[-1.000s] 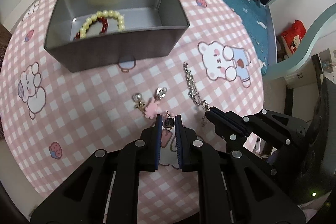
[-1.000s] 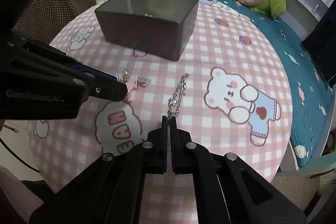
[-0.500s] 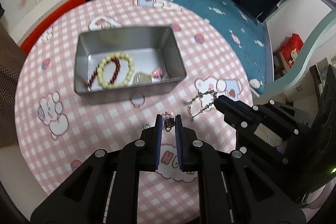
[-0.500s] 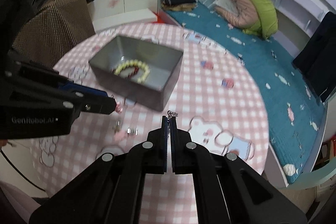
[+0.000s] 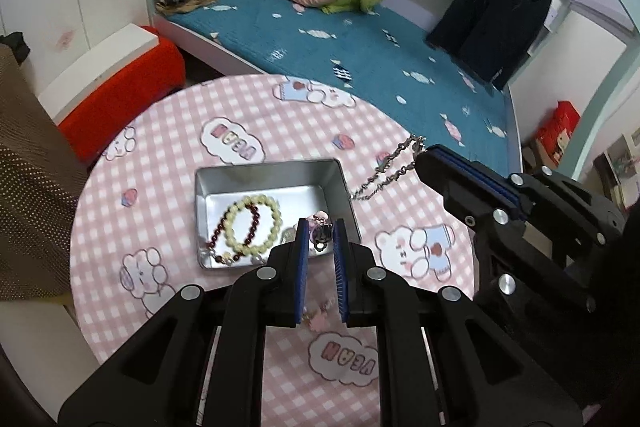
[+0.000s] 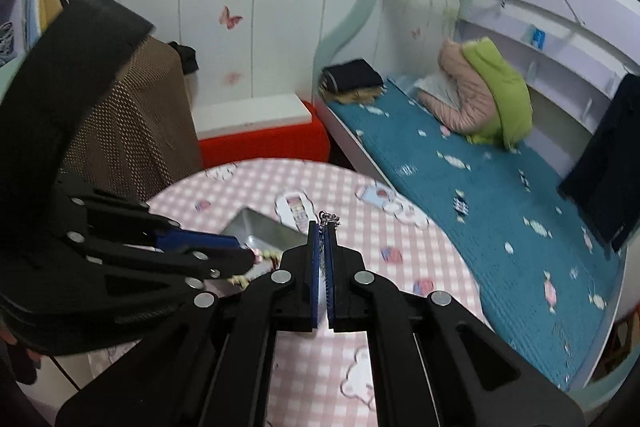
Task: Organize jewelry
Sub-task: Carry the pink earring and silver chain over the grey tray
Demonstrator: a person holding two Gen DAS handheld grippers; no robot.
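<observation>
A silver metal tin [image 5: 224,183] stands on the round pink checked table [image 5: 168,131]; it also shows in the right wrist view [image 6: 260,227]. In it lie a cream bead bracelet [image 5: 250,227] and a dark red bead bracelet [image 5: 232,223]. My left gripper [image 5: 320,227] is shut on a small charm pendant [image 5: 320,233] and holds it high above the tin's near right corner. My right gripper [image 6: 323,227] is shut on a silver chain [image 5: 384,171], which hangs in the air to the right of the tin.
A pink charm [image 5: 316,319] lies on the table below my left gripper's fingers. Behind the table are a bed with a teal cover [image 5: 360,39], a red and white stool [image 5: 120,83] and a brown dotted chair back [image 5: 28,163].
Both grippers have risen well above the table, each lifting its piece. The charm pendant now hangs over the tin and the chain hangs free beside it.
</observation>
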